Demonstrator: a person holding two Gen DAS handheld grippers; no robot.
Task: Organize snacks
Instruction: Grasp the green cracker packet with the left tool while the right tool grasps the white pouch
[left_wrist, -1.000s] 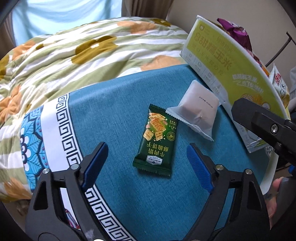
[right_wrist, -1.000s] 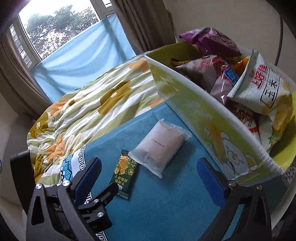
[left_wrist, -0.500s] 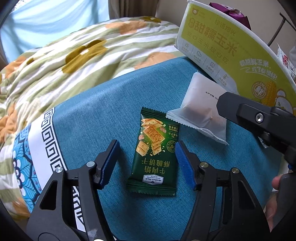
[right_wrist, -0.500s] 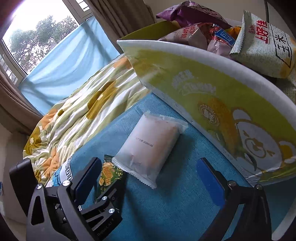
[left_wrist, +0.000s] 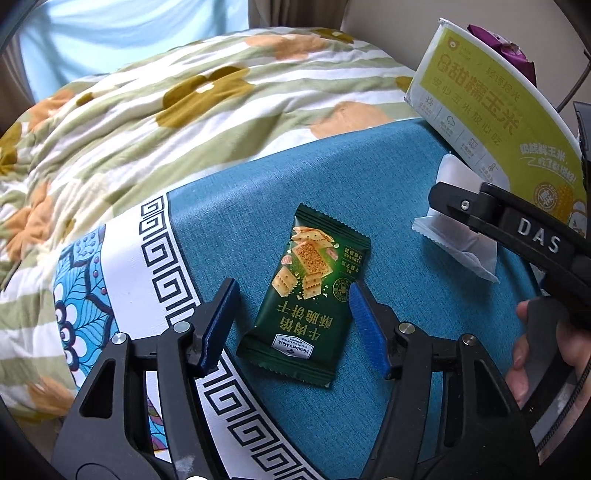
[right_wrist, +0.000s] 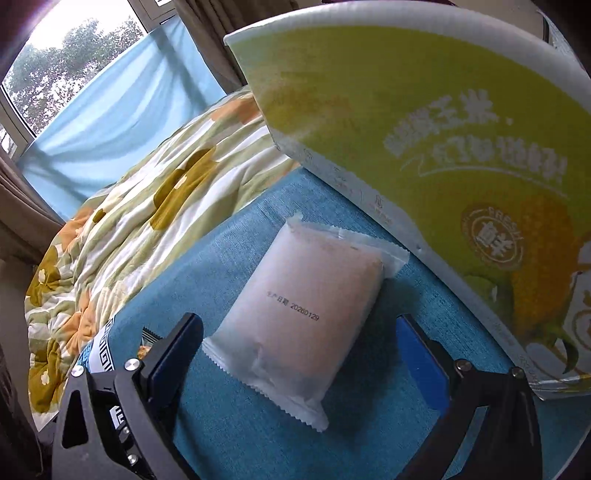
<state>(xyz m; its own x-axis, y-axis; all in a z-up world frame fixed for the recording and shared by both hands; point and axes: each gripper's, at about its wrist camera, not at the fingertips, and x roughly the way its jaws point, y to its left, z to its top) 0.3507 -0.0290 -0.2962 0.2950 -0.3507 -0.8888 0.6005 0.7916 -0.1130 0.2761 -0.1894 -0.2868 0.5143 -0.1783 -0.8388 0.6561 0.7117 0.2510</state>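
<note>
The left gripper (left_wrist: 291, 314) has narrowed from a wide spread and dropped closer, so its blue pads now flank the green cracker packet (left_wrist: 308, 291) without pressing it; a pinch looks ready. The right gripper (right_wrist: 295, 354) has also sunk lower, jaws open around the near end of the white pouch (right_wrist: 299, 317), not touching. Both snacks lie on the blue cloth (left_wrist: 369, 177), the pouch just beside the yellow box (right_wrist: 443, 122) beyond.

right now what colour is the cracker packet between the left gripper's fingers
Dark green cracker packet, with golden crackers pictured; the left wrist view shows it best.
</note>
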